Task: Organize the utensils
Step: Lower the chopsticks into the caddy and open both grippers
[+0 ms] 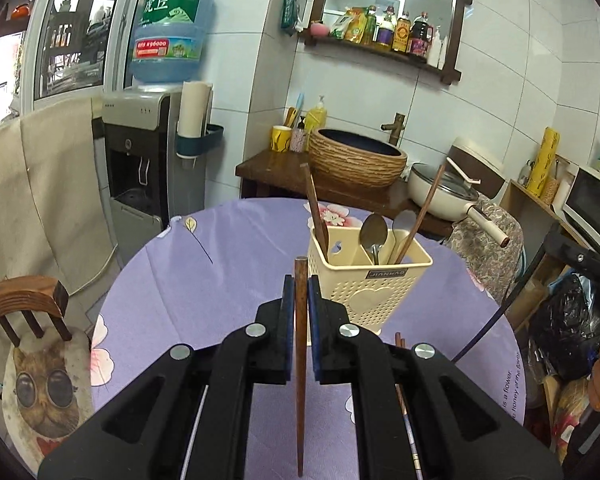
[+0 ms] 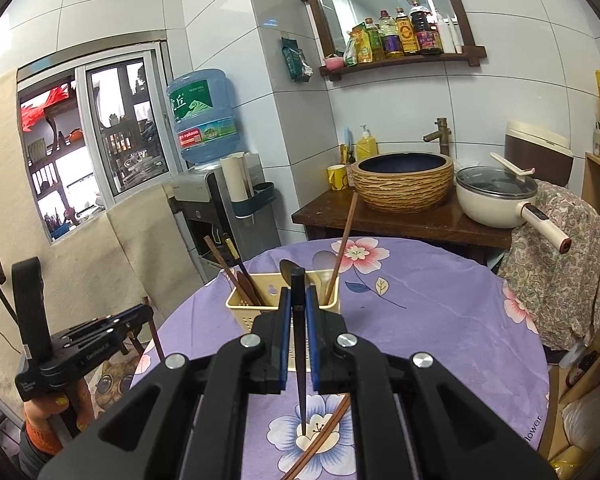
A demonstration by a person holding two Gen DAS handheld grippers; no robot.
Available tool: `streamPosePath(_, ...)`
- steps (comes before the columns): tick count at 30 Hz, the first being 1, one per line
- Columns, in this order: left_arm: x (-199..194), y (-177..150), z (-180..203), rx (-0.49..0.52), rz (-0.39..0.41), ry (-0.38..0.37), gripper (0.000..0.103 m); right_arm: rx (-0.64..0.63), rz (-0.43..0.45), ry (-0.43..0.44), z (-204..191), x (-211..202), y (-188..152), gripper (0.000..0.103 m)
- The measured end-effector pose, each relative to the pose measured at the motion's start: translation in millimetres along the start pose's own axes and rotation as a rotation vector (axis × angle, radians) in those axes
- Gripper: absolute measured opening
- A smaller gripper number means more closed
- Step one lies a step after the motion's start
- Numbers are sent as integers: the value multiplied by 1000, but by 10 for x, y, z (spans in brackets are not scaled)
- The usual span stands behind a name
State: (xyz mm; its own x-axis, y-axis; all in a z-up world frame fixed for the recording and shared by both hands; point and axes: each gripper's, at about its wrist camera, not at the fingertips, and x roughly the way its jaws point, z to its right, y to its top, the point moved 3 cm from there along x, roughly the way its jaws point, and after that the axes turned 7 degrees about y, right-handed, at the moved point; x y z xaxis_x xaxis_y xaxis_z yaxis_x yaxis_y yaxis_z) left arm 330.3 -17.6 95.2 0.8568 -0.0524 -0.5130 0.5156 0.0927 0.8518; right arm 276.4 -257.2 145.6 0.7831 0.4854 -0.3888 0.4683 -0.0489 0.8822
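Tiled kitchen corner: white wall tiles, water dispenser [image 1: 140,168] with a blue bottle [image 1: 170,28] at the left, a dark wood counter behind carrying a woven-look basin [image 1: 356,160] and a cream pot [image 1: 440,196], and a wall shelf of sauce bottles [image 1: 396,32] above. Round desk [image 1: 228,264] under a purple floral cloth.

Cream perforated utensil holder [image 1: 370,280] stands on the desk, far side of centre, with divided compartments. In the left wrist view it holds a brown wooden stick in the left compartment, two metal spoons [image 1: 374,232] in the middle, and a long brown chopstick leaning right. The right wrist view shows several dark and brown chopsticks bunched in its left compartment.

Left tongs [image 1: 299,312] are clenched on a brown wooden chopstick [image 1: 300,360], which runs lengthwise between the blue pads with its blunt end pointing towards the holder. Right tongs [image 2: 299,320] are clenched on a black chopstick [image 2: 299,360], its tip down over a white flower print. One brown chopstick [image 2: 324,436] lies loose on the cloth just beside that tip. More sticks show under the left tongs' right arm, but I cannot tell how many.

Desk edge curves close on the left, with a wooden chair [image 1: 24,304] and cat cushion right beside it. On the right sit a cloth-draped chair [image 2: 556,248] and a shelf unit with a microwave [image 1: 592,204]. Bare cloth lies between both tongs and the holder.
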Motion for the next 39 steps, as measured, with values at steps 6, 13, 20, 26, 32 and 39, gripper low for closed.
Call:
streamPosePath(6, -22, 114, -11, -10, 2, 1, 7, -7, -13, -1, -26, 53, 37, 8)
streamPosePath(13, -38, 284, 1, -15, 3, -38, 7, 12, -26, 28, -2, 148, 203, 8)
streamPosePath(20, -321, 932, 178, 3, 68, -109, 7, 23, 56, 49, -80, 106, 931, 8)
streamPosePath(26, -413, 1596, 391, -4, 136, -100, 7, -14, 141, -14, -178, 156, 1491, 8)
streamPosePath(32, -173, 1893, 542, -30, 138, -89, 7, -31, 117, -67, -114, 522, 1460, 8)
streamPosePath(39, 438, 1529, 593, -26, 53, -45, 7, -2, 6, -102, 127, 1053, 932, 8)
